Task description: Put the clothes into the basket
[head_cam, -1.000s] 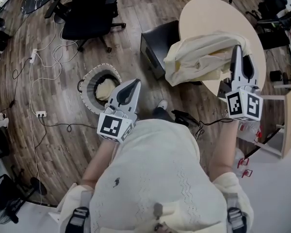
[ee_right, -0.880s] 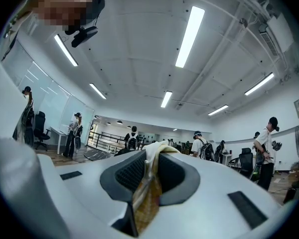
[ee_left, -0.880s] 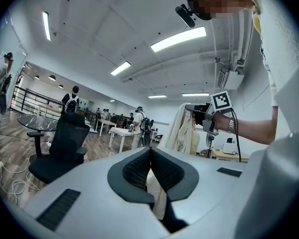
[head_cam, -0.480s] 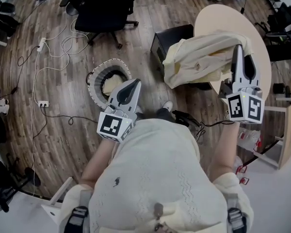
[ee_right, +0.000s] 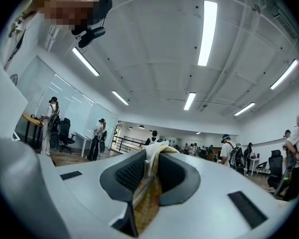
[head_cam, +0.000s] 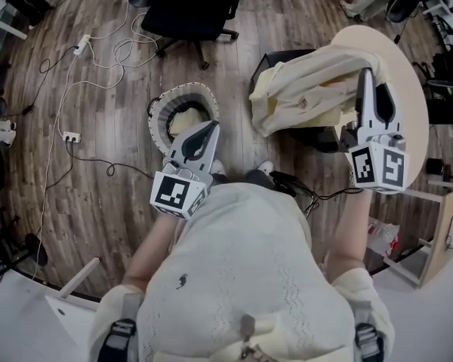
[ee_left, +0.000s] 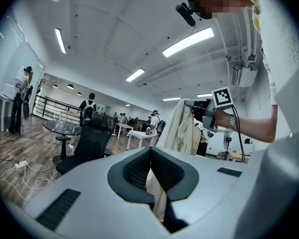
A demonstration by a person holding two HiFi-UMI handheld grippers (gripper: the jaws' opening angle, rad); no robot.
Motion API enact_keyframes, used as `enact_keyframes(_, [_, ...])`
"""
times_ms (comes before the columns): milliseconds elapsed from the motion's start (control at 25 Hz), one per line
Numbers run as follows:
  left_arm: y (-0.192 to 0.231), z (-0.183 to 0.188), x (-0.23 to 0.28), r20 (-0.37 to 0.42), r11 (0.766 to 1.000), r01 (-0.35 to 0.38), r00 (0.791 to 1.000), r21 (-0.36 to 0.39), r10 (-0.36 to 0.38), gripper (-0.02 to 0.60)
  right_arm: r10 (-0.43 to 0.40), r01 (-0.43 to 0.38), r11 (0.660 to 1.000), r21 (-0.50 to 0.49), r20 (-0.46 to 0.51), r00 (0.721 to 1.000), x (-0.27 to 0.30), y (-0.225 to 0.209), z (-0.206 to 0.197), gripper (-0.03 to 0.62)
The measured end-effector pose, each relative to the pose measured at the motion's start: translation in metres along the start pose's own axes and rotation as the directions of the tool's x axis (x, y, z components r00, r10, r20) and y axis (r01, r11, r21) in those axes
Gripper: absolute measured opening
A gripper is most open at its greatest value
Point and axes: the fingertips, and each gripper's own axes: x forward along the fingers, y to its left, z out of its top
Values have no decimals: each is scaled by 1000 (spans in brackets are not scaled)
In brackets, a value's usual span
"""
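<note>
Right claw [head_cam: 368, 74] is pinching the cream garment [head_cam: 306, 96] by a fold near its top. My own camera shows cloth wedged between both pads, so the grip looks solid. I'm holding it high and roughly level so the garment hangs free, and the left camera shows it dangling in one long drape. I judge that's the point of the height: the hem stays off the floor [head_cam: 98, 187] and won't drag.

Left claw [head_cam: 209, 127] is pressed together with nothing in it, well apart from the garment. It sits just near-side of the basket [head_cam: 160, 108], probably parked and free to tuck in loose cloth if needed.

The basket is on the floor, left of the garment and far side of my left claw. There's already a pale cloth [head_cam: 183, 121] inside, so I'd call this mid-task, carry step.

In the head view the garment overlaps the round table [head_cam: 411, 104] and the black box [head_cam: 283, 57]. I can't tell from there if it brushes either.

Next move as I see it: bring the garment left over the rim, lower, then release. Risks are a trailing sleeve landing outside the rim and the cables [head_cam: 98, 59] on the far-left floor.
</note>
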Motion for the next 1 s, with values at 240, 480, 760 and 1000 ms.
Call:
enact_keyframes(240, [15,-6,-27,23,997,-75,997,-1,75,20,94,-94,996,-2,18,995,15,41,2,71])
enact_keyframes(480, [27,1,-53,42,989,-149,988,-8,149,20,167,-167,986,8,35,985,28,71,11,71])
enact_keyframes(760, [49,3,-78,53,972,-232,971,-19,233,20,249,-250,968,9,47,967,48,108,16,71])
enact_keyframes(1000, [64,4,-97,59,955,-294,953,-31,296,20,321,-323,946,16,54,945,61,140,18,71])
